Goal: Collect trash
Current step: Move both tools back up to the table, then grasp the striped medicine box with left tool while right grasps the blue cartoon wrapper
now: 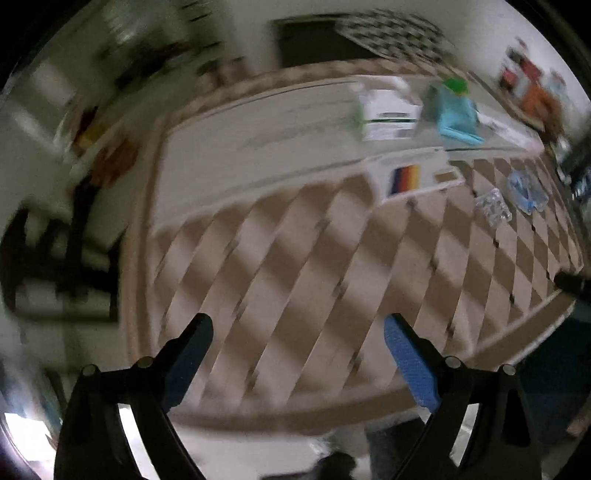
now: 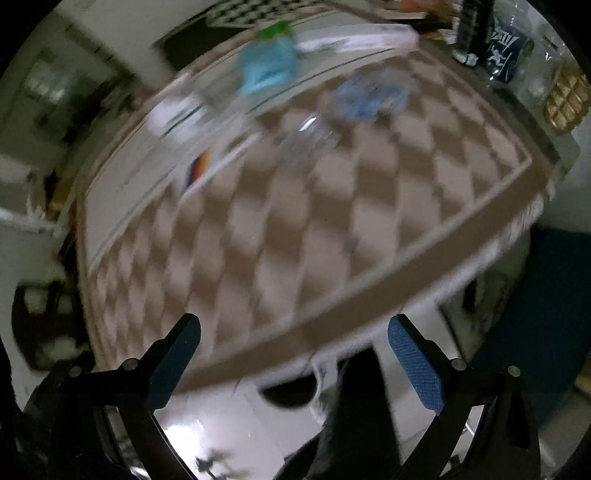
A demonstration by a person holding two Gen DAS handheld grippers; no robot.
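Approach step: left gripper [image 1: 298, 332] and right gripper [image 2: 294, 332], fingers spread and empty, are held above the checkered-cloth desk [image 1: 332, 258]; the crumpled clear plastic wrapper [image 1: 493, 206] near the far edge is judged the next pick.

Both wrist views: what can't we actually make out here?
- White box on the checkered table, left wrist view: motion blur smears its print.
- Clear plastic scrap, right wrist view: blur leaves only a glint, shape unreadable.
- Blue crumpled plastic, right wrist view: smeared, kind unclear.
- Dark bottle, right wrist view: top cut off by the frame edge.
- Left gripper and right gripper: open, empty.
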